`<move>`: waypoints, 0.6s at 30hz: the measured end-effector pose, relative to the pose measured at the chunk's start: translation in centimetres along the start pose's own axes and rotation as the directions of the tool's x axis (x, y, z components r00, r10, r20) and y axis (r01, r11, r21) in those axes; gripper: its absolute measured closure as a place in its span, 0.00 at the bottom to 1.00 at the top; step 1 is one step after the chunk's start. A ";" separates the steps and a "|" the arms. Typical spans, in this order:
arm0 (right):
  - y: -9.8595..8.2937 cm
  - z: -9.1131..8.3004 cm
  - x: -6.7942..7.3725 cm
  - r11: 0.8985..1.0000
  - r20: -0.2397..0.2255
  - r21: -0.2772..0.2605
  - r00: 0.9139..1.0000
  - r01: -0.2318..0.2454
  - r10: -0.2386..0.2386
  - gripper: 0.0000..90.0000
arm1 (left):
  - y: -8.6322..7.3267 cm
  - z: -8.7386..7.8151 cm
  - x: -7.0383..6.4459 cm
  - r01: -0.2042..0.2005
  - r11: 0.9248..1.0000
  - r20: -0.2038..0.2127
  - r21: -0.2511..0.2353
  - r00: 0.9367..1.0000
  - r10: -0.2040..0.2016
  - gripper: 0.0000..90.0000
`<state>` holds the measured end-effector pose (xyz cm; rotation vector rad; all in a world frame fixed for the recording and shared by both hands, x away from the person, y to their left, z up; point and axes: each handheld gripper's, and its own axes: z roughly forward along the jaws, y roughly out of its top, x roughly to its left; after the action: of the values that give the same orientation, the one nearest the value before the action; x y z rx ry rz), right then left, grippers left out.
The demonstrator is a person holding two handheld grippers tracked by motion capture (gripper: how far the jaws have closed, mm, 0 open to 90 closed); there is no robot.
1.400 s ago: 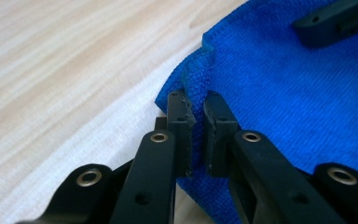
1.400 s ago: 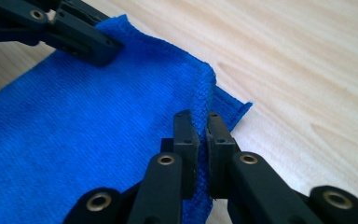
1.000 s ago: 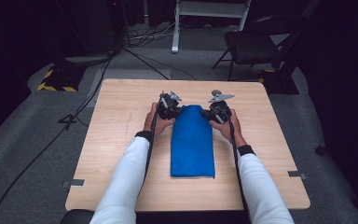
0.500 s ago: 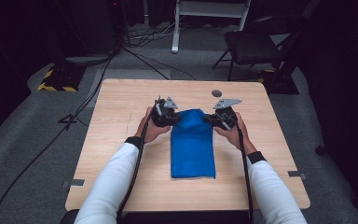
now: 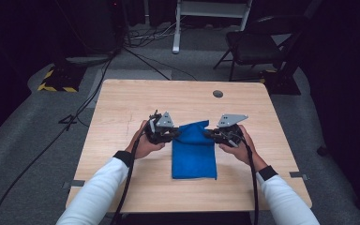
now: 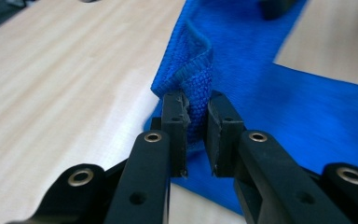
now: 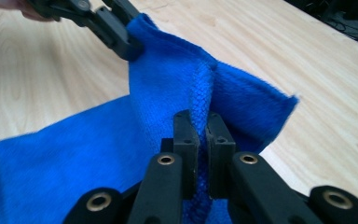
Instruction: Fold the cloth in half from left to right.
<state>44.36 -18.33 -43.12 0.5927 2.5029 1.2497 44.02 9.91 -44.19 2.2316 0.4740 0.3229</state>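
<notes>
A blue cloth (image 5: 193, 152) lies folded in a long strip on the wooden table (image 5: 122, 103). Its far end is lifted and folded back toward the person. My left gripper (image 5: 174, 133) is shut on the cloth's far left corner, and in the left gripper view the blue cloth (image 6: 307, 116) is pinched between the jaws of the left gripper (image 6: 196, 135). My right gripper (image 5: 208, 134) is shut on the far right corner. In the right gripper view the blue cloth (image 7: 98, 140) bunches between the jaws of the right gripper (image 7: 203, 144), with the left gripper (image 7: 121, 39) holding the other corner beyond.
A small dark round hole (image 5: 218, 93) sits near the table's far edge. A black chair (image 5: 262, 47) and a white stand (image 5: 211, 14) are on the floor behind the table. Cables (image 5: 75, 117) run across the floor at the left.
Both grippers have pulled the cloth's far end toward the person, from the far part of the table to its middle. The cloth's flat part is now shorter.
</notes>
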 end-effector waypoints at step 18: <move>-4.4 -2.1 5.3 0.992 -0.072 0.073 0.993 0.099 -0.094 0.85 | -3.1 -1.1 -7.0 -0.155 0.983 0.099 0.096 0.984 0.146 0.85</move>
<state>37.81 -19.70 -45.80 0.4471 2.6118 1.1621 36.63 9.50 -46.36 2.3776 0.2783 0.2780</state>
